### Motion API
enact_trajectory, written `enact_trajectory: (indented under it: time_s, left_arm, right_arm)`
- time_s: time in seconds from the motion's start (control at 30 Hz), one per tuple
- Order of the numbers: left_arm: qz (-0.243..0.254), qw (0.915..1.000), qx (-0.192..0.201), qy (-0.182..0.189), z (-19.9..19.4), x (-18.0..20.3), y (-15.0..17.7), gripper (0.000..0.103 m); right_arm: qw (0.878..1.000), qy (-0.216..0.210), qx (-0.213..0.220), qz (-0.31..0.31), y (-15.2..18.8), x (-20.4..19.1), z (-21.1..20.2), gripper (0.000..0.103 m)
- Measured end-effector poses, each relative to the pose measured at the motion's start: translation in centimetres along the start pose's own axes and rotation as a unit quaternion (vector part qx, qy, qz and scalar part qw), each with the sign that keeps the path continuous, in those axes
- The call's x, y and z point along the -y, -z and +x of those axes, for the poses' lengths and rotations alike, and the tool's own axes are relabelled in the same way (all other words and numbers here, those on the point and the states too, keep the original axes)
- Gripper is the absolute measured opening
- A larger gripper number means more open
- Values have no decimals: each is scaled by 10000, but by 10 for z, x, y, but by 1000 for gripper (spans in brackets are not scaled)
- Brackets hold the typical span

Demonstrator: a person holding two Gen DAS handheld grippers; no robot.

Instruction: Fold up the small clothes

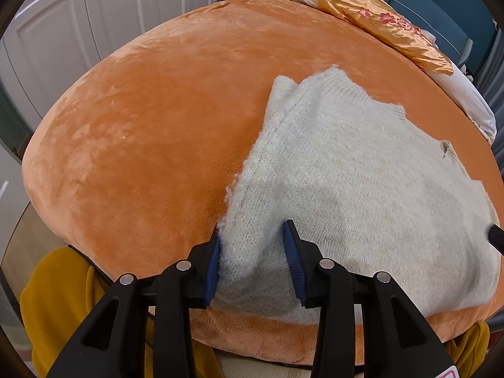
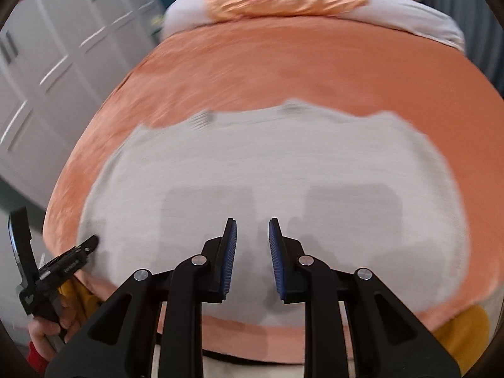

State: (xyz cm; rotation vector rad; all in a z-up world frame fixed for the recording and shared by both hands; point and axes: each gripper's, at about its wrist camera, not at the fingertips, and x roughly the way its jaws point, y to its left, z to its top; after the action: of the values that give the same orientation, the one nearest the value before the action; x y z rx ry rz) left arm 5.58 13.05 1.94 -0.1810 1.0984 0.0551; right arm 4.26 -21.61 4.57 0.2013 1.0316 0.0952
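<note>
A small cream knitted sweater [image 1: 356, 176] lies spread flat on an orange plush bed cover [image 1: 151, 132]. My left gripper [image 1: 253, 236] is open, its blue-padded jaws straddling a raised bit of the sweater's near left edge. In the right wrist view, which is blurred by motion, the sweater [image 2: 267, 163] fills the middle. My right gripper [image 2: 252, 230] is open and empty, just above the sweater's near hem. The left gripper also shows at the left edge of the right wrist view [image 2: 56, 261], at the sweater's left edge.
A gold floral quilt [image 1: 381, 22] and white bedding lie at the far end of the bed. White wardrobe doors [image 1: 78, 15] stand to the left. A mustard-yellow garment [image 1: 56, 302] hangs below the bed's near edge.
</note>
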Motion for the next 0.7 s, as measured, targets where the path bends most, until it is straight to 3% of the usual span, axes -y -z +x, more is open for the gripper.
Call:
enact_trajectory:
  time_s: [0.13,0.27,0.33,0.47,0.5,0.53,0.6,0.7]
  left_arm:
    - [-7,10000,7,50,0,-1,1,38]
    - [-59,9999,0,125,0,-4,0,39]
    - [-106,9998,-9,164,0,-5,-1,41]
    - [-619,9957,124,672,-17,-22,-6,44]
    - [-828,9932,169,807,-21,-28,-7,47]
    - [-1011,9908,191,881,-23,-33,-9,55]
    - [-1343,9853,91,1051,-17,-41,-12,61]
    - [-1531,9791,-476,1254,11,-41,-16,61]
  right_arm:
    - [9992,-147,-370,-89,-3,-32,32,21]
    - [9969,2,-779,-103,4,-45,63,21]
    - [9969,62,-776,-150,4,-45,70,21]
    - [9962,130,-817,-283,6,-47,76,21]
    - [9960,141,-817,-338,6,-48,76,21]
    - [9958,137,-817,-377,7,-45,76,21]
    - [9959,114,-808,-385,8,-44,76,21]
    - [9961,83,-796,-383,8,-43,77,21]
